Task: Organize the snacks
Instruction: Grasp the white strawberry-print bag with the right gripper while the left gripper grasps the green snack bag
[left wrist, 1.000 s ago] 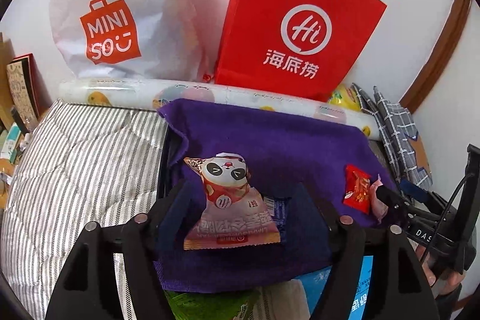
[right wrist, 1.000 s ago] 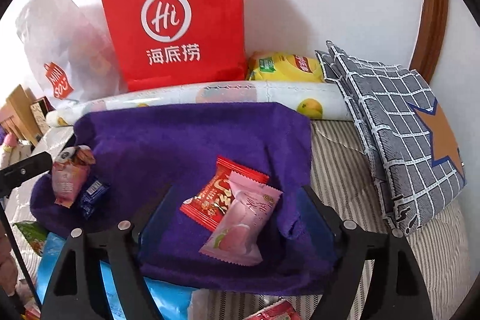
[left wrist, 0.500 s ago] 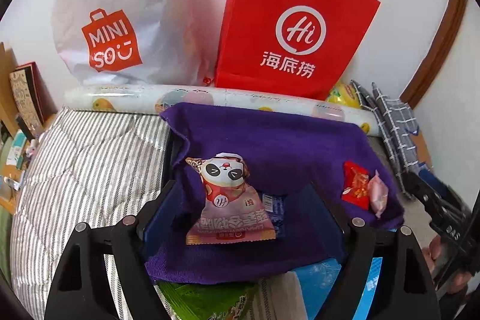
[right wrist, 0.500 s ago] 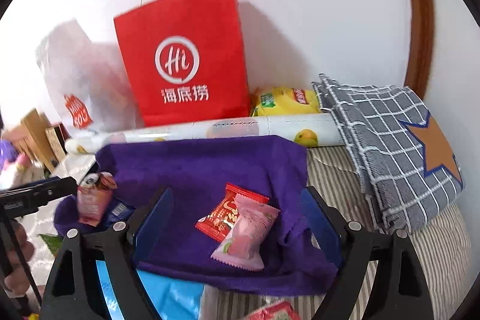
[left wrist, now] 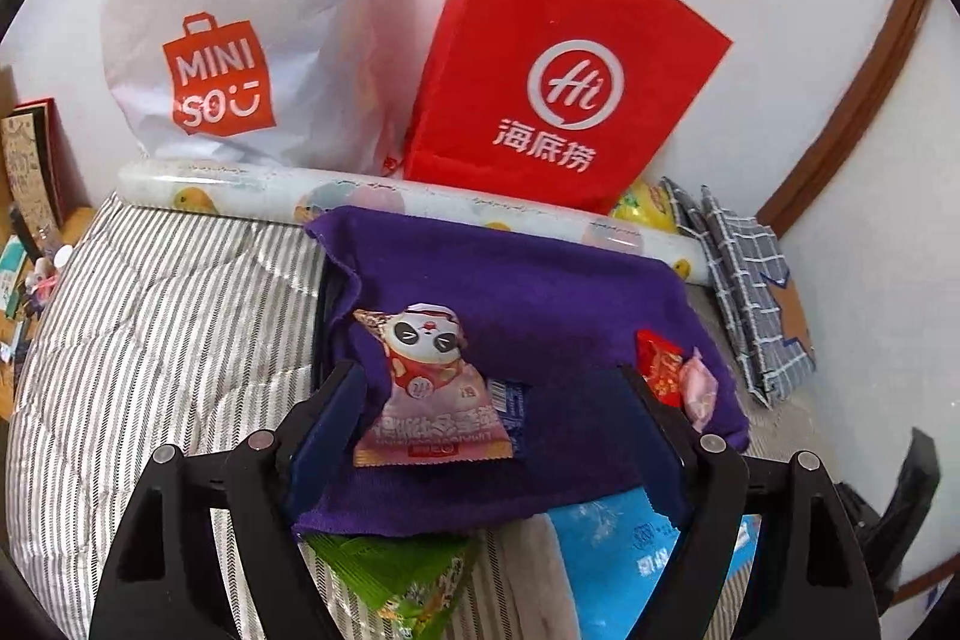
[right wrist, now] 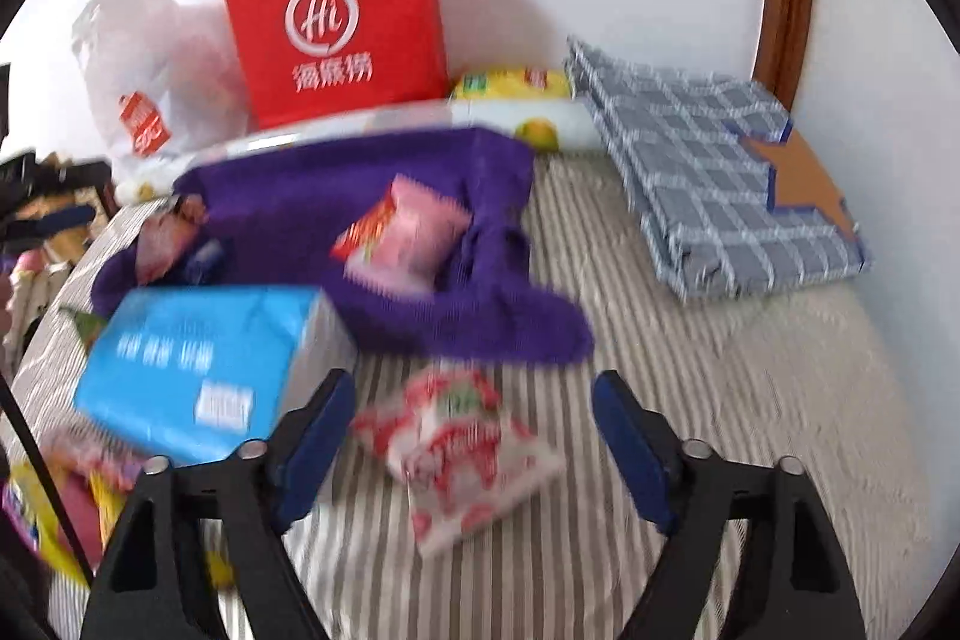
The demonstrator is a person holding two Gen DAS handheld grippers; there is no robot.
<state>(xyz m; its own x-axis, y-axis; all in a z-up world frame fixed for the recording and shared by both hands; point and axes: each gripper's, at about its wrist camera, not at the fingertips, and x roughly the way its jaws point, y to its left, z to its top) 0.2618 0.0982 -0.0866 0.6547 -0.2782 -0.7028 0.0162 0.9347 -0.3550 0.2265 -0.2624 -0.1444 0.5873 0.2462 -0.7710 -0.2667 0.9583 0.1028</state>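
Panda packet [left wrist: 433, 403] and two sweets [left wrist: 675, 379] on the cloth [left wrist: 540, 298], tissue pack [right wrist: 198, 358] before it, paper bag [left wrist: 564, 70] behind.

On the purple towel [left wrist: 528, 292] lie four snack packets: one panda packet [left wrist: 429, 388], one small blue [left wrist: 513, 409], one red [left wrist: 657, 367], one pink [left wrist: 699, 388]. One red paper bag [left wrist: 558, 70], one white plastic bag [left wrist: 240, 10].

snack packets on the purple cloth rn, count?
4: panda packet overlapping a blue packet at the purple cloth's left; red packet and pink packet at its right. More may be hidden.
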